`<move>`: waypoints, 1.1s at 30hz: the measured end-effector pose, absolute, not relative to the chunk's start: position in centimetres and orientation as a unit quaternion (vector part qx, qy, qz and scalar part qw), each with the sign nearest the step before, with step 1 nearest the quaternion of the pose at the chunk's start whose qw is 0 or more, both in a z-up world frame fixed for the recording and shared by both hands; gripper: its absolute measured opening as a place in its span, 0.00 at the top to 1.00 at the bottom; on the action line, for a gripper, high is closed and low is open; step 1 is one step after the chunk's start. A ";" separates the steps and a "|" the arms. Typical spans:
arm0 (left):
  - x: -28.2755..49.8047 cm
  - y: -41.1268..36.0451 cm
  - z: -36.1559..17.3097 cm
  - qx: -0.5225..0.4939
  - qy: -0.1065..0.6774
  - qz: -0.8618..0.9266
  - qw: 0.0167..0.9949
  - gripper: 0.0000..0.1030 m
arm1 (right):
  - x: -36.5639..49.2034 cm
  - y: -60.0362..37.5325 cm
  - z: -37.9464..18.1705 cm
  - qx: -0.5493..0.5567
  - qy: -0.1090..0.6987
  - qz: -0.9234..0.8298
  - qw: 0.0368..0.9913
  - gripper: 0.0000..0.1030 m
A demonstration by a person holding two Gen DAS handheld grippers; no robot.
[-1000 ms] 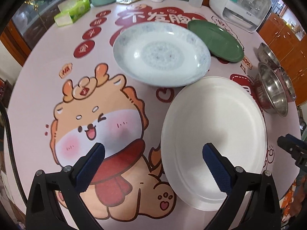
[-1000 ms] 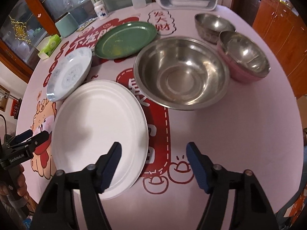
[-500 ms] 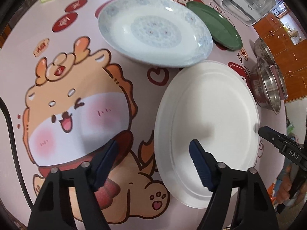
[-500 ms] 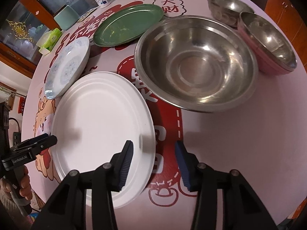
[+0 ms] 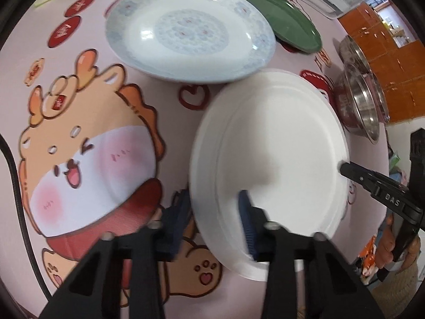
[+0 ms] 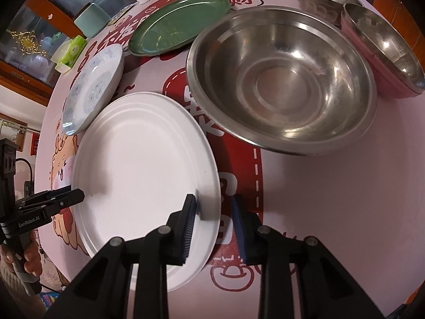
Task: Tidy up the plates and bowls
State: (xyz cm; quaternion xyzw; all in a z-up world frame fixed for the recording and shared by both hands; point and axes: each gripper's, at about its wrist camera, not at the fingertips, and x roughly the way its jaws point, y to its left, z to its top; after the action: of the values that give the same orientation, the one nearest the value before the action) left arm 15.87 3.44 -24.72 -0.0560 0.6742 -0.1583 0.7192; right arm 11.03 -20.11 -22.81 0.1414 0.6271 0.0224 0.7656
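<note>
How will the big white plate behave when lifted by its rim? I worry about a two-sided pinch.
The white plate looks broad, thin and shallow, so it is probably light and may flex. Its smooth rim could slip. The left gripper and right gripper are closing on opposite edges, which should limit tipping.

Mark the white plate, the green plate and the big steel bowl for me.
white plate (image 6: 143, 156): right wrist view, on its flat centre.
green plate (image 6: 178, 24): right wrist view, on its inner face.
big steel bowl (image 6: 287, 79): right wrist view, on its inside bottom.
</note>
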 end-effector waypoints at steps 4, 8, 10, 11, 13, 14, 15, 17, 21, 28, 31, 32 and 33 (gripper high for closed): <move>15.6 3.2 -24.6 -0.039 0.672 -0.152 0.724 0.80 | 11.0 -19.8 -22.8 0.129 0.628 0.016 0.767 0.80; 15.5 3.8 -24.7 -0.054 0.676 -0.150 0.720 0.81 | 10.5 -19.9 -22.5 0.130 0.629 0.019 0.767 0.81; 15.2 4.0 -24.4 -0.055 0.675 -0.147 0.721 0.81 | 10.2 -19.6 -22.1 0.127 0.628 0.020 0.768 0.81; 15.0 4.1 -24.2 -0.056 0.674 -0.147 0.722 0.81 | 10.0 -19.5 -21.9 0.123 0.628 0.020 0.768 0.81; 14.6 4.7 -23.6 -0.057 0.671 -0.145 0.724 0.81 | 9.6 -19.0 -21.4 0.117 0.628 0.022 0.769 0.81; 14.3 4.9 -23.2 -0.059 0.670 -0.144 0.726 0.81 | 9.5 -18.9 -21.1 0.116 0.627 0.024 0.770 0.81; 13.9 5.2 -22.7 -0.062 0.668 -0.142 0.728 0.81 | 9.3 -18.6 -20.8 0.115 0.627 0.026 0.770 0.81; 13.2 6.1 -21.8 -0.070 0.662 -0.138 0.733 0.81 | 9.0 -17.9 -20.1 0.111 0.625 0.032 0.772 0.81; 11.4 8.3 -19.8 -0.084 0.651 -0.125 0.744 0.81 | 8.3 -15.4 -18.7 0.100 0.621 0.052 0.775 0.81; 8.3 14.0 -18.7 -0.107 0.644 -0.081 0.753 0.81 | 7.9 -9.9 -18.2 0.075 0.625 0.096 0.771 0.80; 7.1 16.5 -19.6 -0.116 0.649 -0.058 0.749 0.81 | 8.0 -7.4 -18.7 0.061 0.630 0.111 0.766 0.80; 6.9 17.3 -19.9 -0.120 0.652 -0.051 0.747 0.81 | 7.9 -6.6 -19.1 0.056 0.633 0.115 0.763 0.80; 6.6 17.9 -20.3 -0.123 0.655 -0.045 0.745 0.81 | 7.7 -6.1 -19.3 0.052 0.635 0.117 0.762 0.80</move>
State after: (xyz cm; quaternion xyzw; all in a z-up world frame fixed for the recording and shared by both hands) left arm 6.57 17.88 -20.27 -0.1230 0.6545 -0.0455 0.7446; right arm 7.74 -6.09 -19.34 0.0524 0.6352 0.1169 0.7617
